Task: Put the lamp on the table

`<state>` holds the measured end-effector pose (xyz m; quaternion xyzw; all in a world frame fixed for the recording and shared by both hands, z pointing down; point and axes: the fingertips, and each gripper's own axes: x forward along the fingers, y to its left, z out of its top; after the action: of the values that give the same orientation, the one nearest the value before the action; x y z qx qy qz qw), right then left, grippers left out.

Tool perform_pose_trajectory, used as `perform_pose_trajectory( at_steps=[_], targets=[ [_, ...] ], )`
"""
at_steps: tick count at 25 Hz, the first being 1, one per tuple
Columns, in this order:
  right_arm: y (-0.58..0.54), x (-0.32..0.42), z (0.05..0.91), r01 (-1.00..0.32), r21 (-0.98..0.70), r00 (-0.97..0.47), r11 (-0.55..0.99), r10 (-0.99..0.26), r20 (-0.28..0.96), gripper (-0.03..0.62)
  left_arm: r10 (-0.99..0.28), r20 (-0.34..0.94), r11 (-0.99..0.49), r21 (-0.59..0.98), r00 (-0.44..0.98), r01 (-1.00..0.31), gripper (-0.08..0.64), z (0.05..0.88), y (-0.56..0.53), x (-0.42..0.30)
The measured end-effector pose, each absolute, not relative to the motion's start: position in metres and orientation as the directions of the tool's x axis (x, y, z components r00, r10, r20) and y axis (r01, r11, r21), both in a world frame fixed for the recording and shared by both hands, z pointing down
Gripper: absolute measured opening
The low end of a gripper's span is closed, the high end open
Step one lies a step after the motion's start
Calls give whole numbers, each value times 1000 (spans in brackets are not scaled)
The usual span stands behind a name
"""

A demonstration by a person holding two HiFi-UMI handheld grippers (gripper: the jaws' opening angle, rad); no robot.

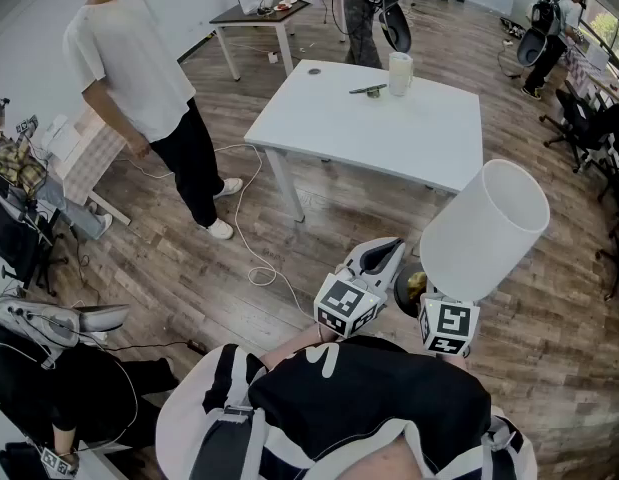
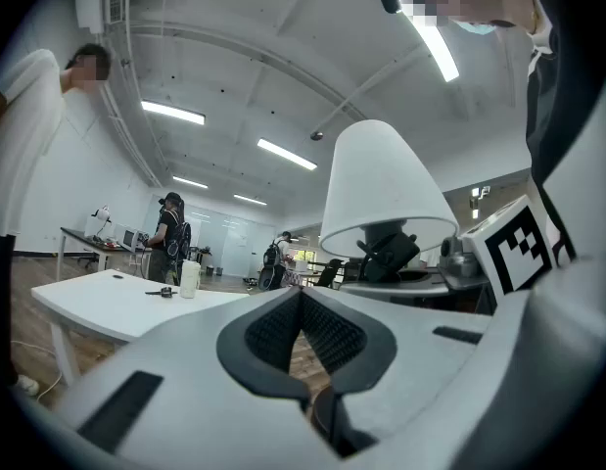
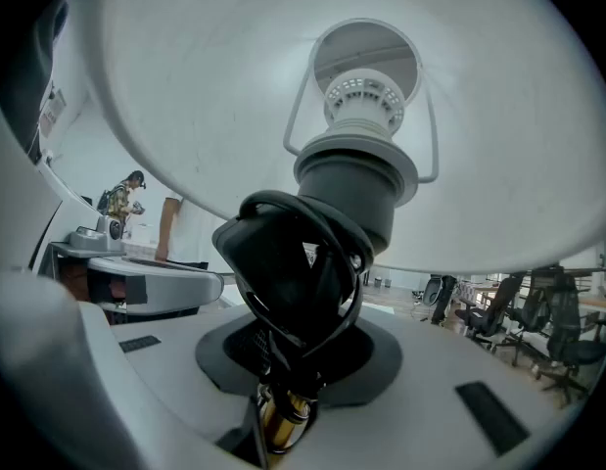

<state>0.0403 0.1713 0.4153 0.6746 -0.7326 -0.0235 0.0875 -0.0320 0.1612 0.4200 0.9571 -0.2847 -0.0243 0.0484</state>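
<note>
White table, cup, bystander — beyond lamp

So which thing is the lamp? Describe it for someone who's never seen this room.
Find the white table mid-room, then look nearer the camera, lower right. There the right gripper holds the lamp by its dark stem. Its tilted white shade sets it apart from the small white cup on the table.

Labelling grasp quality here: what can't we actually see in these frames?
- Lamp stem and base: in the head view, hidden under its own shade; in the right gripper view, wrapped by bundled black cord.
- Dark item beside the cup on the table: too small in the head and left gripper views.
</note>
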Motion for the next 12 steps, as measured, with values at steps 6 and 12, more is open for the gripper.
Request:
perform_pose_trajectory(
  at_steps=[6,12],
  targets=[
    [172,38,419,-985,149,-75,91,-991,107,104,-548,-16,-832,116,836,-543,2,422,162,-35],
    [171,36,418,-985,152,-69,85,-992,107,104,-545,-19,-833,124,838,-539,2,422,160,-38]
  ],
)
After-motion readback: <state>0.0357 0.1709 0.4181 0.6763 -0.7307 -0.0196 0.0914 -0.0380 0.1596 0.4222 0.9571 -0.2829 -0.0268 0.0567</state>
